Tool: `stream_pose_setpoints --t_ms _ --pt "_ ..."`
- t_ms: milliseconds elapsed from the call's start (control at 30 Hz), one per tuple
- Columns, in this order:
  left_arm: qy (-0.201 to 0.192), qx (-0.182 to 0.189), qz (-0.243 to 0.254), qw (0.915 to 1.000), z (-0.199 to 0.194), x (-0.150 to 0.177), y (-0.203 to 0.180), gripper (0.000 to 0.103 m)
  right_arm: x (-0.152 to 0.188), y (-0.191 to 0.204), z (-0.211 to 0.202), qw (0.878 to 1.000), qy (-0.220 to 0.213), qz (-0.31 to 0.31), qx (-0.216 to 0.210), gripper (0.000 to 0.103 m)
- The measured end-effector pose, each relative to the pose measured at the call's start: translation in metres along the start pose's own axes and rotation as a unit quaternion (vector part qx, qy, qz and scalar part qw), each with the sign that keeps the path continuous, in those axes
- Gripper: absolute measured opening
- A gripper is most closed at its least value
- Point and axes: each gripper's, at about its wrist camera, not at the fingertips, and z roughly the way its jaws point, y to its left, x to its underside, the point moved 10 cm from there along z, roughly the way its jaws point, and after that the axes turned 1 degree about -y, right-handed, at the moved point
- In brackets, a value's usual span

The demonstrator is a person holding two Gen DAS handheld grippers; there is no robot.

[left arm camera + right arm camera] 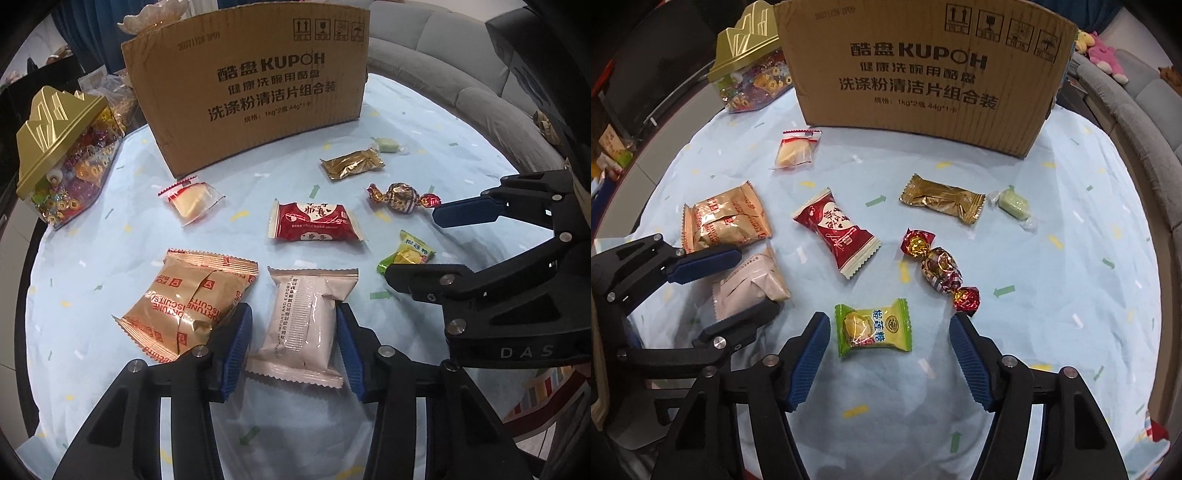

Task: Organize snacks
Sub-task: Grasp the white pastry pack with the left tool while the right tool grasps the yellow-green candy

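A pale pink snack pack [299,325] lies flat on the light blue tablecloth [110,369]. My left gripper [293,310] straddles it: the right pad touches its edge, the left pad stands a hair off, against a brown biscuit pack [184,299]. The right wrist view shows that gripper [757,282] around the pink pack [750,288]. My right gripper [889,319] is open over a green durian candy [873,328], pads clear of it on both sides. From the left wrist view the right gripper [412,243] hangs above that candy [406,254].
A cardboard box [923,74] stands at the back, with a gold-lidded candy box [62,155] to its left. A red pack [836,236], gold pack [942,199], twist-wrapped chocolate [940,267], small green sweet [1014,203] and clear-bagged biscuit [794,151] lie scattered. A grey sofa [1145,129] curves behind.
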Motion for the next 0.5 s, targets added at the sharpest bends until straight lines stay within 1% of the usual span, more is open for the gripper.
stream_pose_setpoints --t_ms 33,100,267,333,433,467,500 --pt "0.002 0.002 -0.002 1.0000 0.0012 0.0006 0.0000 0.043 0.0000 0.0003 0.0011 1.000 0.001 0.000 -0.001 0.068" --pt "0.004 0.005 -0.004 1.0000 0.0027 0.0016 -0.0006 0.040 0.0006 0.0012 0.0041 1.000 0.004 0.001 -0.003 0.062" --pt "0.002 0.008 -0.007 0.9999 0.0026 0.0028 -0.0022 0.035 -0.0016 0.0024 0.0071 1.000 0.003 -0.002 -0.001 0.060" --pt "0.003 0.008 -0.009 0.9999 0.0020 0.0028 -0.0021 0.035 -0.0012 0.0014 0.0061 1.000 0.002 -0.005 0.003 0.058" --pt "0.003 0.007 -0.014 0.9999 0.0010 0.0031 -0.0015 0.032 -0.0007 -0.0004 0.0046 1.000 0.000 -0.010 0.010 0.046" --pt "0.003 0.006 -0.015 0.9999 0.0008 0.0030 -0.0011 0.032 -0.0006 -0.0010 0.0039 1.000 0.000 -0.010 0.011 0.039" --pt "0.004 0.006 -0.017 0.9998 0.0009 0.0030 -0.0004 0.032 -0.0002 -0.0014 0.0032 1.000 0.000 -0.010 0.009 0.037"
